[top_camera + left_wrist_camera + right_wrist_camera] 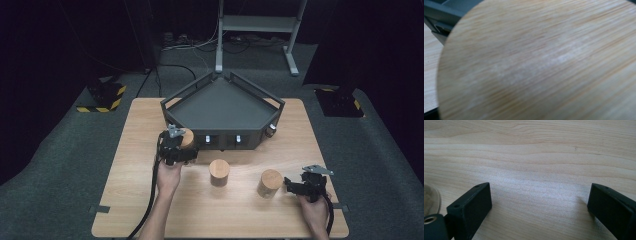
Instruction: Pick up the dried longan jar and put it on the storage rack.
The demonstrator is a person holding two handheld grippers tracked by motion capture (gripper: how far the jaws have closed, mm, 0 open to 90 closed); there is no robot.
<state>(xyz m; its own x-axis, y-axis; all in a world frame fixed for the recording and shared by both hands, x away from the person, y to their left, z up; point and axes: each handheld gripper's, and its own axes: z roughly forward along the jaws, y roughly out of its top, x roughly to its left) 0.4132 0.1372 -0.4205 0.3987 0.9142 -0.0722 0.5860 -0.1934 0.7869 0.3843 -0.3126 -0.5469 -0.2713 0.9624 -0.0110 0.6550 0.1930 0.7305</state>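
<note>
1. The left claw [184, 145] was clamped on a wooden cylinder [187, 138], held just in front of the dark tray [172, 102] at the tray's near-left corner. In the left claw's view the cylinder's end face [536, 62] sat tight against the lens, with a bit of grey tray wall [439, 15] at the upper left.
2. I couldn't tell from the high view whether the held cylinder was clear of the desk [140, 125] or touching it. It had not reached the tray.
3. The right claw [289, 184] was spread wide with nothing between its jaws. Its view showed bare desk wood [536, 157] between them. It sat low at the desk's right, just beside the right cylinder [270, 183], not touching as far as I could tell.
4. The middle cylinder [219, 172] stood upright, untouched, between the two claws.
5. The tray looked empty, so no cylinders had been delivered.
6. My read on progress: early. First cylinder gripped and near the tray, two left on the desk.
7. Left to do, by my guess: lift the held one over the tray wall, set it inside, then do the same for the middle and right ones.
</note>
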